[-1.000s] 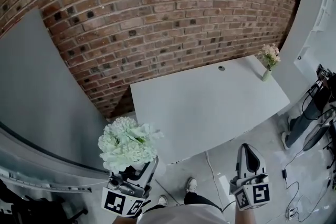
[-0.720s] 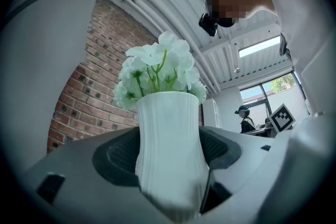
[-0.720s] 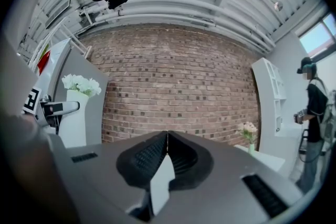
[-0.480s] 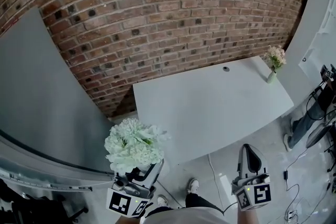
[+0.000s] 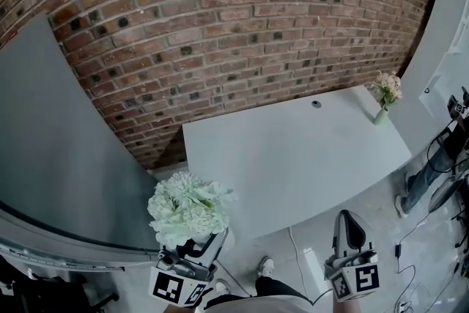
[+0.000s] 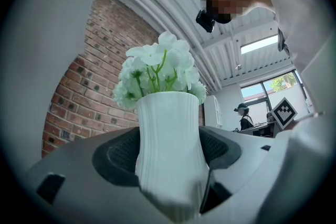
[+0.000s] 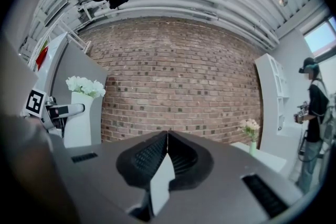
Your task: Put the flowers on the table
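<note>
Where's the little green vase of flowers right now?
In the head view the small vase stands at the far right corner of the grey table, near the brick wall.

The room is bright with soft, even light, and shadows on my table (image 5: pixel 293 150) are faint. Daylight comes in through a window (image 6: pixel 273 85) and a long ceiling lamp (image 6: pixel 257 44) glows white. My pictures bend at the edges, so the brick wall (image 5: pixel 220 26) looks curved, my gripper views have dark round corners, and the vase (image 6: pixel 168 155) looks blurry near its bottom.
</note>
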The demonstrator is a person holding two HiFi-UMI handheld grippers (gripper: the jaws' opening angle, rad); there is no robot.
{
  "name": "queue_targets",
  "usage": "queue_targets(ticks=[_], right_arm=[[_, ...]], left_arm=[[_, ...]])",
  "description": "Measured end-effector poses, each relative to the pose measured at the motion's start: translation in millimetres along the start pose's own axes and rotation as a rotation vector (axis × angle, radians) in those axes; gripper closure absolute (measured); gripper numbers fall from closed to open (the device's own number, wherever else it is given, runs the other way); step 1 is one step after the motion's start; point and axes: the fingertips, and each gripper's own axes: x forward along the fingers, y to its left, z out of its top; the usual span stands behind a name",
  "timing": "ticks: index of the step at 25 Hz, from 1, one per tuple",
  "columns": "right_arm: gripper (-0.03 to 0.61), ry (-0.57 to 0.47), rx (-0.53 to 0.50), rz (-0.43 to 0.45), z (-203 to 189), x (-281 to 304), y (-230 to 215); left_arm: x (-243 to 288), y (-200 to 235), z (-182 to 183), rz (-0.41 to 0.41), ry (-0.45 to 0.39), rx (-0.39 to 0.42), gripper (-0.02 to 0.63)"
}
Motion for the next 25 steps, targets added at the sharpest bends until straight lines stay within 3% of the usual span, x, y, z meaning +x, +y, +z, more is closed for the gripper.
queue_targets(ticks=[25], right_arm=[[0.561,0.045,-0.008,0.143,-32.6,72.4,-37.5]], left_arm=[[60.4,-5.4,-41.1,0.054,-0.006,0.083,0.262]])
